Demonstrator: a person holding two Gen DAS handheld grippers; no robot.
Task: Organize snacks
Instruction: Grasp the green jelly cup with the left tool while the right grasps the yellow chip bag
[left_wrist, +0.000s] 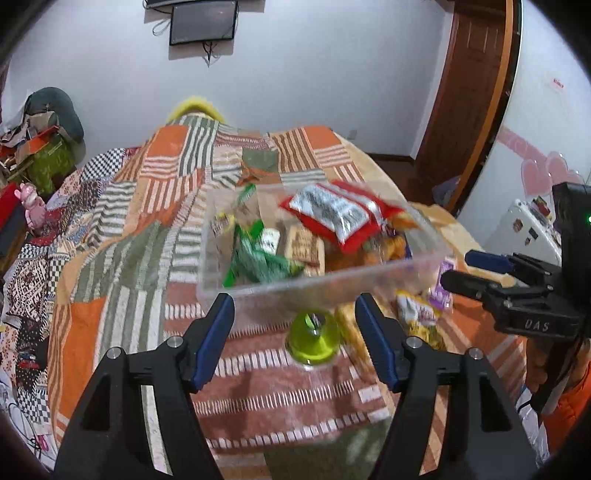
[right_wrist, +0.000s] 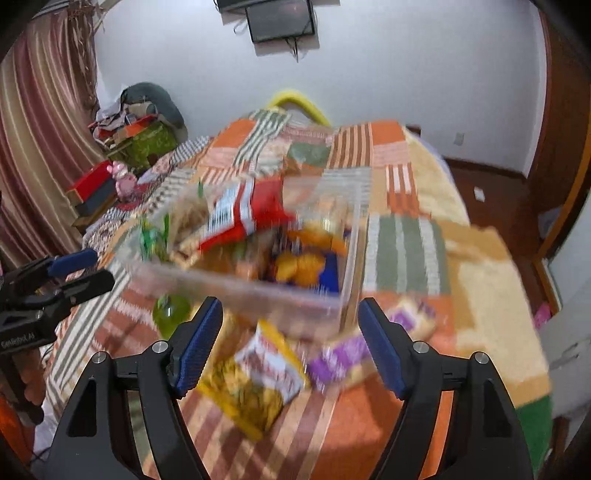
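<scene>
Snacks sit mostly gathered in a clear plastic bin (left_wrist: 321, 266) on the patchwork bedspread (left_wrist: 122, 229), a red packet (left_wrist: 332, 214) on top; judged the collecting point. Near its front lie a yellow packet (right_wrist: 258, 384), a purple packet (right_wrist: 343, 358) and a green bottle (left_wrist: 314, 339). Left gripper (left_wrist: 295, 332) and right gripper (right_wrist: 291, 339) hover splayed and empty, aimed bedward.

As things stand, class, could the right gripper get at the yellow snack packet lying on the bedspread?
Probably yes. The right gripper is open, and the yellow snack packet lies uncovered between its fingers, outside the clear box.
</scene>
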